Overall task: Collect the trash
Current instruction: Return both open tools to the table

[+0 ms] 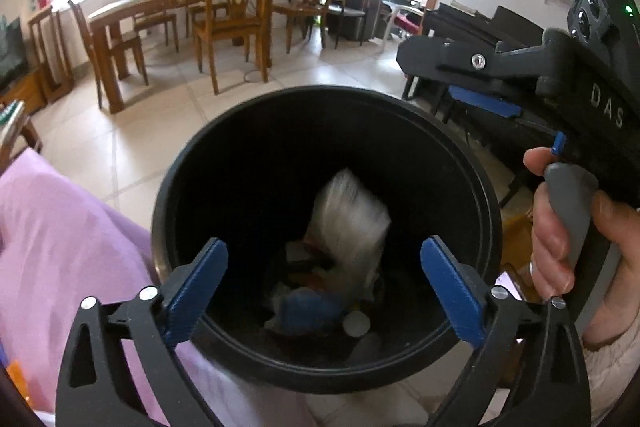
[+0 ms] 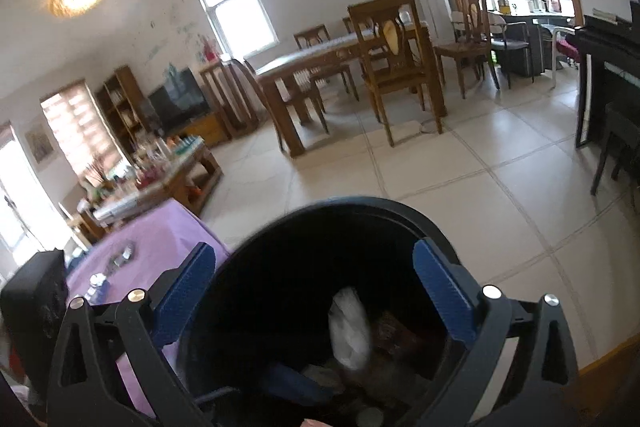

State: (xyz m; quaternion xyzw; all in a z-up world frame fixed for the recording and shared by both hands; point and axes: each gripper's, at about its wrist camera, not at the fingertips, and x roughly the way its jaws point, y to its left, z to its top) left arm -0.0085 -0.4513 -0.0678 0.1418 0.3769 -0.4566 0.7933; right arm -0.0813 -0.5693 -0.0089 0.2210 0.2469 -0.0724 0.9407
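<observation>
**Over the bin: both grippers empty**

Above the black bin (image 1: 326, 239), the left gripper (image 1: 324, 287) and right gripper (image 2: 314, 301) stand wide open, holding nothing. Blurred white trash (image 1: 348, 223) lies inside the bin, directly below both, apparently dropping onto the litter there.

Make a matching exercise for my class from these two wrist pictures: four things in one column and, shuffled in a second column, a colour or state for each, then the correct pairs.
Column one:
1. round plastic trash bin
2. cloth beside the bin
3. crumpled piece of trash inside the bin
4. left tongs

Column two:
A. white and blurred
B. black
C. open, with blue pads, nothing between them
D. pink-purple

Correct pairs: 1-B, 2-D, 3-A, 4-C
</observation>
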